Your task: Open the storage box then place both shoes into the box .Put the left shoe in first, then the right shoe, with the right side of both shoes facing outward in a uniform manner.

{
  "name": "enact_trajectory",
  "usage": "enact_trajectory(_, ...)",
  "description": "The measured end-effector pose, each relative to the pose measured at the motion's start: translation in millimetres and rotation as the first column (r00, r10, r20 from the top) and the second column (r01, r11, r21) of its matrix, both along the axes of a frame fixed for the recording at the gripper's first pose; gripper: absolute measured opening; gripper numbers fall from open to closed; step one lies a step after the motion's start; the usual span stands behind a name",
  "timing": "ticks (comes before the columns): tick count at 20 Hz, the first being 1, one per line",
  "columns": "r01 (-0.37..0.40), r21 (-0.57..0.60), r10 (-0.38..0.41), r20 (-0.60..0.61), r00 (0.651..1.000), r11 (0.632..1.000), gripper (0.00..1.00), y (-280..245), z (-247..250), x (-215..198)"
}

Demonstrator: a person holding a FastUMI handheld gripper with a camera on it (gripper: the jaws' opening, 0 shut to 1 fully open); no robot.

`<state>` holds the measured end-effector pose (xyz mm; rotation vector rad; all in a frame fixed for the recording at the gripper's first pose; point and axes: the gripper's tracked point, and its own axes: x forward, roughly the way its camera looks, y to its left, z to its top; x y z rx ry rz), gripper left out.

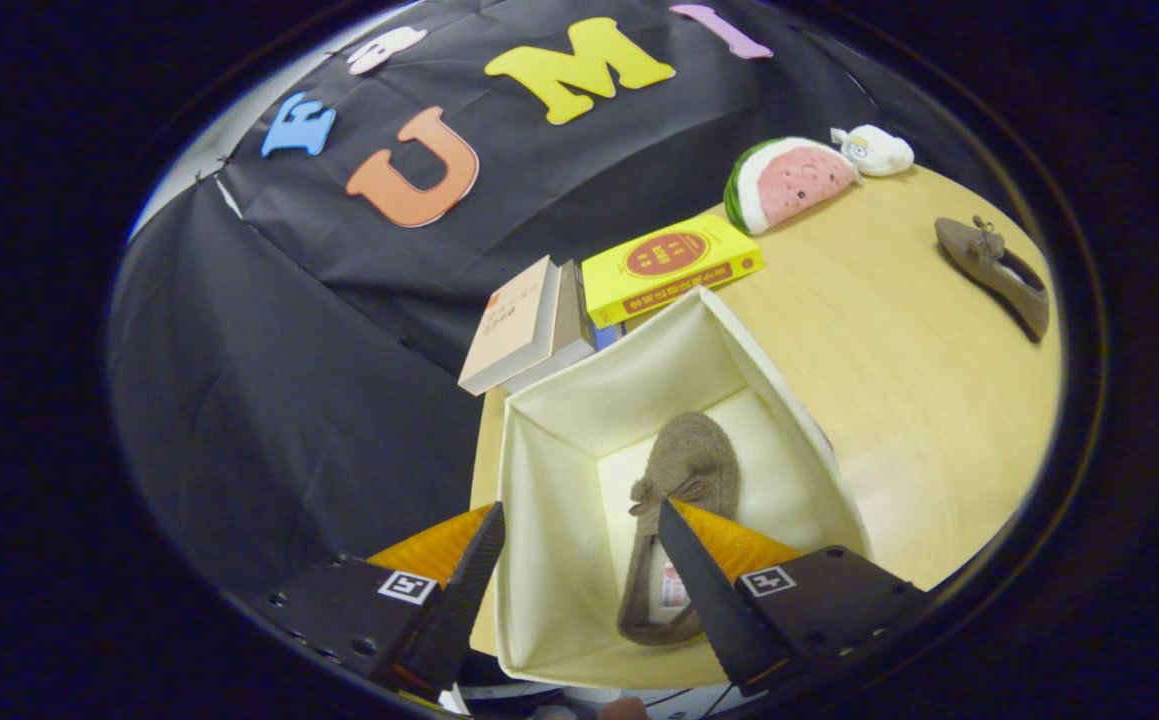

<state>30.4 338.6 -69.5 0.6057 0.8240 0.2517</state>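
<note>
An open cream fabric storage box (549, 500) stands on the wooden table, right under my fingers. One brown suede shoe (684, 470) with a small bow lies on the box floor, toe pointing away from me, between the fingertips and nearer the right one. My gripper (579, 520) hovers above the box, open, with nothing between its fingers. The right fingertip (679, 540) overlaps the shoe in the view; I cannot tell whether it touches. The second brown shoe (997, 272) lies on the table far off to the right.
Behind the box lie a yellow book (669, 265) and two pale books (524, 325) leaning by the wall. A watermelon-slice plush (789, 182) and a small white plush (877, 150) sit at the back right. Bare tabletop (909, 400) stretches right of the box.
</note>
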Motion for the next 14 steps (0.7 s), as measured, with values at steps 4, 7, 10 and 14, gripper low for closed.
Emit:
enact_trajectory(4, -0.044, -0.052, 0.050, 0.116, 0.992, 0.998, 0.94, -31.8, 24.5, -1.7)
enact_trajectory(7, -0.053, -0.105, 0.078, 0.246, 0.966, 0.993, 0.94, -72.3, 56.5, -7.4)
enact_trajectory(10, -0.017, -0.201, 0.099, 0.404, 0.909, 0.979, 0.94, -134.5, 89.2, -10.6)
enact_trajectory(14, 0.095, -0.299, 0.095, 0.563, 0.821, 0.949, 0.94, -235.9, 122.4, -15.4)
